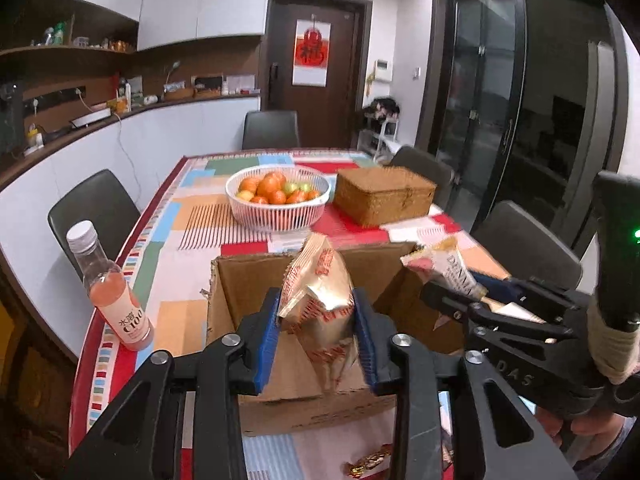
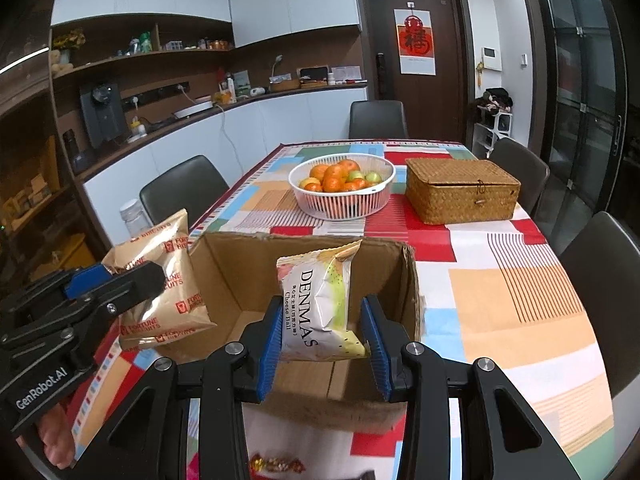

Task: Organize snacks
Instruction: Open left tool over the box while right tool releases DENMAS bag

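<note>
A: What do the two snack bags look like, and where are they?

B: The gold foil snack bag with red "Fortune Biscuits" print (image 1: 318, 300) is crumpled and stands between the blue pads of the left gripper (image 1: 320, 336). It hangs over the near left edge of the open brown cardboard box (image 2: 240, 280). The white and green "Denmas Cheese Ball" packet (image 2: 320, 308) is upright in the right gripper (image 2: 322, 340), above the box opening.

A: Are the fingers closed on them?

B: The left pads touch both sides of the gold bag and pinch it. On the right, the left pad presses the packet; the other pad is just beside its lower corner, and I cannot tell if it touches, but the packet is carried off the table.

A: What else is around?

B: On the colourful patchwork tablecloth (image 2: 520, 300) there is a white plastic basket of oranges and green fruit (image 2: 342, 192) and a woven straw box with a lid (image 2: 460, 192), both behind the cardboard box. A clear bottle with pink drink (image 1: 110, 292) stands near the left table edge. A wrapped candy (image 2: 276, 464) lies in front of the box.

A: And the pose?

B: Both grippers point forward and slightly downward, side by side.
</note>
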